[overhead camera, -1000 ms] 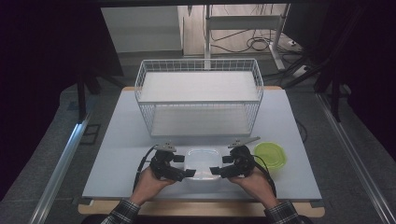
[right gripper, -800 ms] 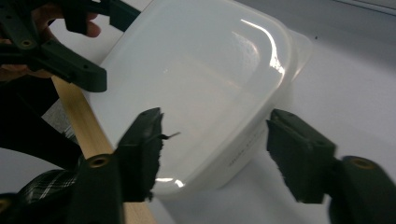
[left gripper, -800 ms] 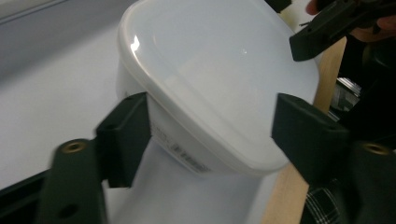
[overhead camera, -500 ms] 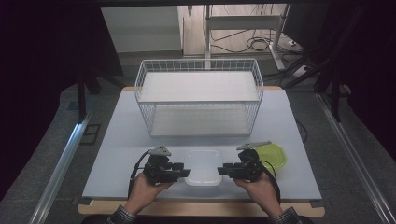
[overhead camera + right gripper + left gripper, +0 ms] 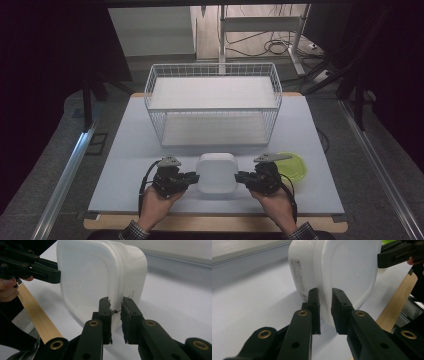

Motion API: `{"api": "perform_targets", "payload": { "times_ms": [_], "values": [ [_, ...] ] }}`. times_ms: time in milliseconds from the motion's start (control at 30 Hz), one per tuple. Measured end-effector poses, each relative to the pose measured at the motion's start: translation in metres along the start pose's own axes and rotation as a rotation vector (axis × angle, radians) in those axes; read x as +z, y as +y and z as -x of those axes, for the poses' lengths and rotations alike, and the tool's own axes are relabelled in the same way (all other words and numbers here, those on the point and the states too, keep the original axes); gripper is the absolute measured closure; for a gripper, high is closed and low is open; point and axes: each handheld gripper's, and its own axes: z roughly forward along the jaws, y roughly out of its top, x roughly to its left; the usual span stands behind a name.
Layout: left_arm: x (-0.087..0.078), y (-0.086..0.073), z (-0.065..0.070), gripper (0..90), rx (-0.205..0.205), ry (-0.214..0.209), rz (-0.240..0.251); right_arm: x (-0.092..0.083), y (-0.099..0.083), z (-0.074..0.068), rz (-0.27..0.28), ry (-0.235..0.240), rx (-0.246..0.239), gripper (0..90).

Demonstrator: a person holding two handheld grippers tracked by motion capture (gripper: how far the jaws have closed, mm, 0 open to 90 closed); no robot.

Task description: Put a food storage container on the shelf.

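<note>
The left gripper (image 5: 192, 176) and right gripper (image 5: 241, 176), jaws just closed narrow, each pinch an opposite rim edge of the white plastic container (image 5: 217, 172), near the worktop's (image 5: 125, 160) front edge.

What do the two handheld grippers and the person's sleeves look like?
Both the left gripper and the right gripper are black, each with two flat jaws, brass-coloured rivets, a grey three-cornered plate on top and a black cable trailing back. The person's cuffs are plaid.
</note>
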Motion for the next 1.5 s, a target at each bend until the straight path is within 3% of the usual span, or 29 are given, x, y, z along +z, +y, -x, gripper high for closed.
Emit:
{"api": "perform_targets", "payload": {
  "times_ms": [333, 533, 900, 1500],
  "values": [
    [-0.009, 0.010, 0.001, 78.6, 0.027, 0.008, 0.033, -0.006, 0.007, -0.002, 0.044, 0.004, -0.032, 78.8],
    [-0.014, 0.021, 0.001, 78.6, 0.046, 0.015, 0.029, -0.012, 0.017, -0.004, 0.073, 0.002, -0.055, 79.0],
    [-0.030, 0.045, 0.001, 78.6, 0.063, 0.016, 0.075, -0.025, 0.041, -0.008, 0.141, 0.014, -0.076, 79.3],
    [-0.046, 0.071, 0.002, 78.6, 0.094, 0.039, 0.120, -0.035, 0.067, -0.011, 0.180, 0.005, -0.098, 79.3]
  ]
}}
